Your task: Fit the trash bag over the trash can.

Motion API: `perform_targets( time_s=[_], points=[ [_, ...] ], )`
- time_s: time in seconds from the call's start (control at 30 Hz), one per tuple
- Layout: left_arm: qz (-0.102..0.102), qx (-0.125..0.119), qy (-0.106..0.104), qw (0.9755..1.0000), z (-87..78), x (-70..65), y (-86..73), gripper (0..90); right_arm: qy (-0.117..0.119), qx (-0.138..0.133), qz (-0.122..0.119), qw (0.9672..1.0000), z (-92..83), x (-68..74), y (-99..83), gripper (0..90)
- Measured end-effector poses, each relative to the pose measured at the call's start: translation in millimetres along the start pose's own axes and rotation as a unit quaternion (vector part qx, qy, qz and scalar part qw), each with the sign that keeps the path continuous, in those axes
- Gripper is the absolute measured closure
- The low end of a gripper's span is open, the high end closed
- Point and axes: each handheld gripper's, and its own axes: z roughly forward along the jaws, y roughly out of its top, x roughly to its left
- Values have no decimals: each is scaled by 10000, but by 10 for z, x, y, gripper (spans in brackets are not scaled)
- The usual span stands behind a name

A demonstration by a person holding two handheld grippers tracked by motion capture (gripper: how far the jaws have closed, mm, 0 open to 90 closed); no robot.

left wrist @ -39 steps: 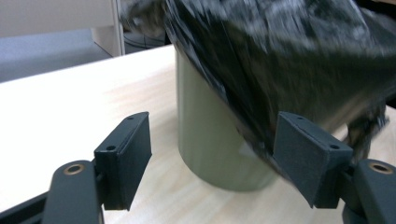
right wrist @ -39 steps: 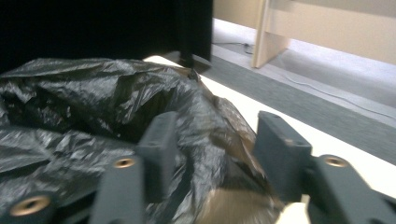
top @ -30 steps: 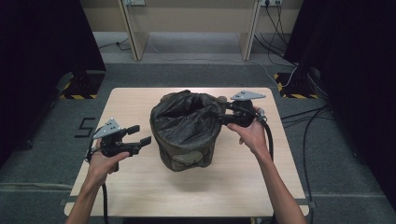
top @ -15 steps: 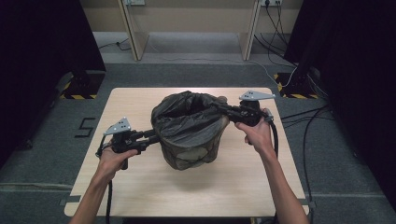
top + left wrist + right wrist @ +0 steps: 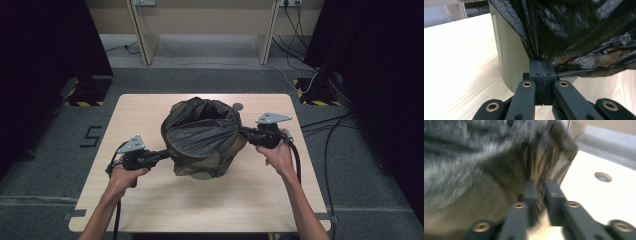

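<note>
Bin (image 5: 510, 60) with black bin liner (image 5: 200, 131) stood mid-surface (image 5: 150, 200). Left tongs (image 5: 541, 72) clamped tight on liner's near-left edge; right tongs (image 5: 539, 192) pinched its right edge, slightly parted around the film. Risk, judged: opposing pulls tearing thin plastic or tipping bin.

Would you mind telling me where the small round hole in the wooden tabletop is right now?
In the high view, the small round hole lies toward the tabletop's far edge, just behind and right of the black plastic bag lining the bin, ahead of the right gripper.
</note>
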Motion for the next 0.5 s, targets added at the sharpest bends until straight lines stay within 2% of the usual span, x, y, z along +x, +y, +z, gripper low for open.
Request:
perform_targets(
  time_s=[0.03, 0.1, 0.17, 0.2, 0.27, 0.33, 0.47, 0.5],
  points=[
    [-26, -5, -10, 10000, -12, -11, 4, 834, -97, 15, 36, 9999, -17, 23, -12, 622],
    [-53, -30, -43, 10000, -46, -41, 19, 731, -380, -159, 92, 9991, -108, 71, 4, 530],
    [-14, -51, -53, 10000, -92, -87, 42, 647, -406, -458, 119, 9981, -250, 129, 50, 486],
    [13, -71, -72, 9999, -116, -108, 52, 632, -398, -588, 94, 9974, -327, 170, 75, 474],
    [54, -88, -72, 9999, -154, -147, 67, 617, -277, -794, 5, 9965, -460, 285, 121, 447],
    [70, -85, -80, 9999, -165, -161, 73, 607, -61, -881, -121, 9960, -538, 441, 155, 410],
    [97, -61, -142, 9998, -168, -220, 61, 611, 268, -802, -432, 9955, -538, 744, 178, 349],
    [97, -61, -142, 9998, -168, -220, 61, 613, 268, -802, -432, 9955, -538, 744, 178, 349]
  ],
)
